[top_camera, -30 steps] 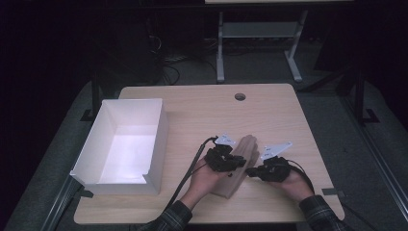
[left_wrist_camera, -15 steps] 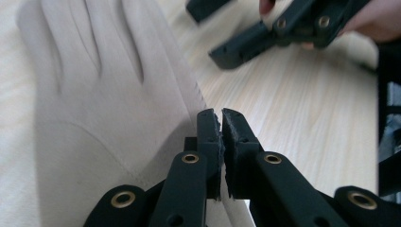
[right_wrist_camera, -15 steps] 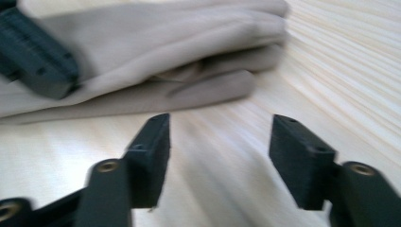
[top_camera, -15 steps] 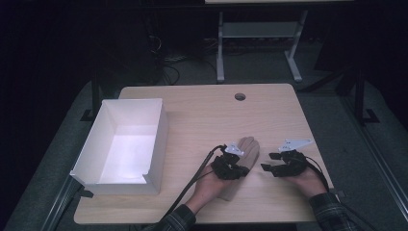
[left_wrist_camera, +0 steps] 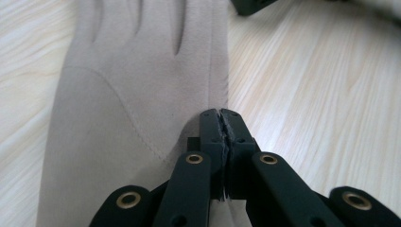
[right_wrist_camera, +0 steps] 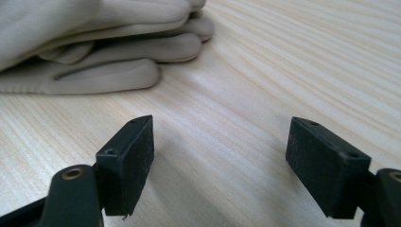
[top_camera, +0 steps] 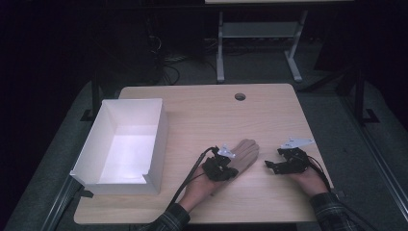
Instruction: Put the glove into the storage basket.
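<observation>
Bare table (top_camera: 202, 115) lies open between white box (top_camera: 122, 142) and glove (top_camera: 243, 154).

Both hand-held tools are matte black. The left two-jaw gripper (top_camera: 222, 166), lower centre of the high view, trails a black cable (top_camera: 190, 174) and carries a pale grey three-cornered plate (top_camera: 224, 151). The right two-jaw gripper (top_camera: 281, 164) bears a similar plate (top_camera: 297, 142). Brass-coloured rivets (left_wrist_camera: 195, 158) dot the linkage arms. Dark plaid sleeves (top_camera: 332, 210) cover both wrists.
</observation>
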The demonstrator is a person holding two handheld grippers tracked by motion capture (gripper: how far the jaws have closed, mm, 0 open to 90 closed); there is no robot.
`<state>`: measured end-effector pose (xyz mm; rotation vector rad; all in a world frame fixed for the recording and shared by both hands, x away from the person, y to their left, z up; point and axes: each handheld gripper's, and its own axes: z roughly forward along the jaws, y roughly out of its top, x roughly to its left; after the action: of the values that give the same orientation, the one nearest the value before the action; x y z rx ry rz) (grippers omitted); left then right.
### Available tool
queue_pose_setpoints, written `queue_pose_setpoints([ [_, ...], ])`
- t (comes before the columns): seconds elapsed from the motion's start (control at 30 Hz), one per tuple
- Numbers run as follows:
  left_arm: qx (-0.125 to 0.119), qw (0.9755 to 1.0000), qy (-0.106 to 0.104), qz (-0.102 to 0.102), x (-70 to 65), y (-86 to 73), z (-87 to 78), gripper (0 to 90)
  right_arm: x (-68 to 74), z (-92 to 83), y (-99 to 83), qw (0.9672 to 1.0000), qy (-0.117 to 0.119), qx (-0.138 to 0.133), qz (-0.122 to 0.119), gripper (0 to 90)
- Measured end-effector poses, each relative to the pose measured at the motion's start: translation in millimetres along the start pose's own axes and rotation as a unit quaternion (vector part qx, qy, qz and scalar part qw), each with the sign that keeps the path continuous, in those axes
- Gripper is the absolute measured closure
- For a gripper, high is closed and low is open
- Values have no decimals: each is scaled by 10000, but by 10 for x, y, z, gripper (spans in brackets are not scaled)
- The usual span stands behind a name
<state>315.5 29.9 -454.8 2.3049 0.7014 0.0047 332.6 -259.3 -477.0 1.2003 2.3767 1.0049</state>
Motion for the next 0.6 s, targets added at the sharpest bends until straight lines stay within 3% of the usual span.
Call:
queue_pose_setpoints([
  [0.13, 149, 9997, 119, 134, 25, -47, -84, 880, -4, 8, -5, 10000, -12, -23, -27, 220],
  [0.2, 104, 9998, 136, 45, 19, -69, -102, 879, -9, 14, -8, 10000, -9, -45, -58, 208],
  [0.23, 200, 9996, 135, 148, 34, -74, -124, 878, -9, 16, -9, 10000, -3, -49, -59, 205],
  [0.33, 178, 9997, 122, 139, 27, -84, -142, 864, -10, 24, -15, 9999, 12, -88, -66, 185],
  [0.5, 45, 9999, 19, 136, 26, -46, -192, 757, -8, 39, -33, 9998, 41, -170, -87, 158],
  [0.6, -4, 9997, 5, 249, 64, -5, -259, 659, -8, 38, -33, 9998, 41, -170, -86, 158],
])
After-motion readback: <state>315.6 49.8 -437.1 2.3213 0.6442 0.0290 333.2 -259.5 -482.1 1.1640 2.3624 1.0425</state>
